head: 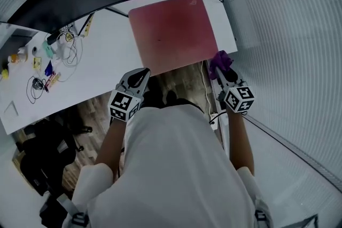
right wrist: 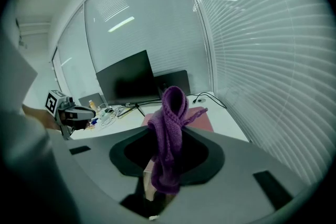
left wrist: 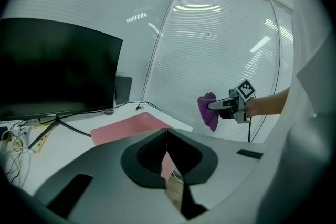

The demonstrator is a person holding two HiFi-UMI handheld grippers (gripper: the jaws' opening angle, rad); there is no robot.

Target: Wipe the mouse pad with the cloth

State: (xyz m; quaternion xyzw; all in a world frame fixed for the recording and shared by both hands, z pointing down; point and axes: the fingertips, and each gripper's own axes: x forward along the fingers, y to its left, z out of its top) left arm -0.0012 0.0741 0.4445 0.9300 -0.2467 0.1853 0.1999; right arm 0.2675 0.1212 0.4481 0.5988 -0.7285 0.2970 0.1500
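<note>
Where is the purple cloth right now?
The purple cloth is pinched in the right gripper, at the right of the head view, by the front right corner of the red mouse pad.

Left tongs (left wrist: 167,134) closed, seemingly empty; mouse pad (left wrist: 128,126) beyond.

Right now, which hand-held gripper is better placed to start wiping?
The right hand-held gripper: it is shut on the purple knitted cloth, beside the red rectangular mouse pad. The left hand-held gripper is shut, empty.
</note>
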